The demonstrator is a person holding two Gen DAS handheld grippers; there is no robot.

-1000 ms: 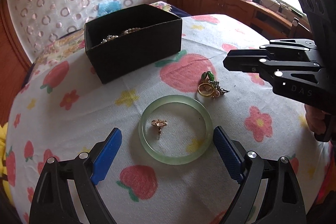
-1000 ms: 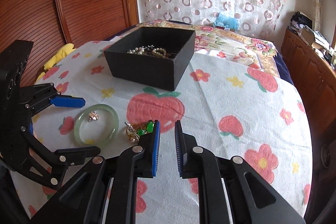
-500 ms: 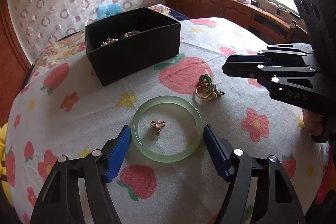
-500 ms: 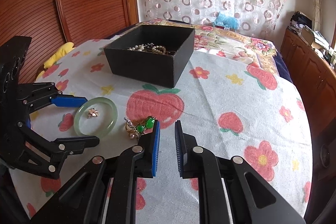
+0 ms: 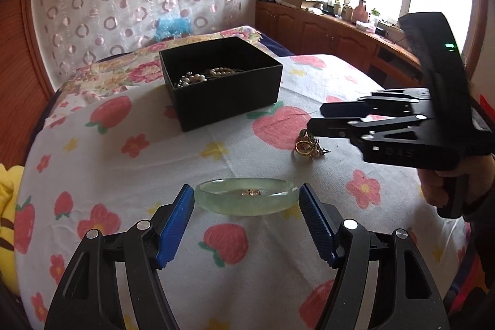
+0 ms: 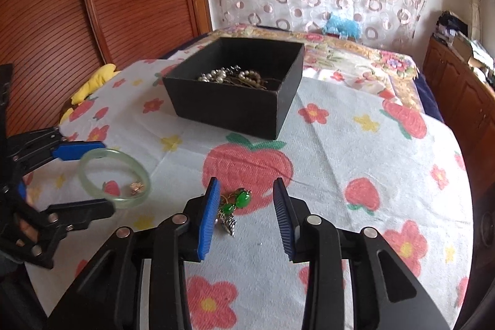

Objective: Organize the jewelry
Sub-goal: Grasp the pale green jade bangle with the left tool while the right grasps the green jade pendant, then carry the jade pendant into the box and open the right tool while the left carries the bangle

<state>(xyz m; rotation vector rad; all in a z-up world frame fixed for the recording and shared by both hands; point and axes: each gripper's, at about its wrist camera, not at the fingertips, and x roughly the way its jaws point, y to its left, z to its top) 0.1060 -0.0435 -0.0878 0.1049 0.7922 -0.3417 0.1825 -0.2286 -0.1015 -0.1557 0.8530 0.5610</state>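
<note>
My left gripper [image 5: 246,197] is shut on the pale green bangle [image 5: 247,204], with a blue pad against each end, and holds it just above the cloth. A small gold earring [image 5: 254,192] lies on the cloth and shows through the ring. In the right wrist view the bangle [image 6: 108,151] sits between the left gripper's [image 6: 106,177] fingers. My right gripper [image 6: 246,184] hovers over a small pile of green and gold jewelry [image 6: 238,200]. Its jaws are opening and the pile lies by the left pad, untouched. The black box [image 5: 229,101] with pearls [image 5: 216,73] stands behind.
A strawberry-print cloth [image 6: 340,144] covers the round table. A yellow cushion [image 6: 89,85] lies at its left edge. A bed with a floral cover [image 6: 355,57] is behind, a wooden cabinet [image 5: 324,30] at the right. A hand [image 5: 433,190] holds the right gripper.
The left gripper's jaws closed onto the bangle and raised it off the cloth, leaving the small earring lying there. The right gripper's jaws went from nearly shut to apart over the jewelry pile.
</note>
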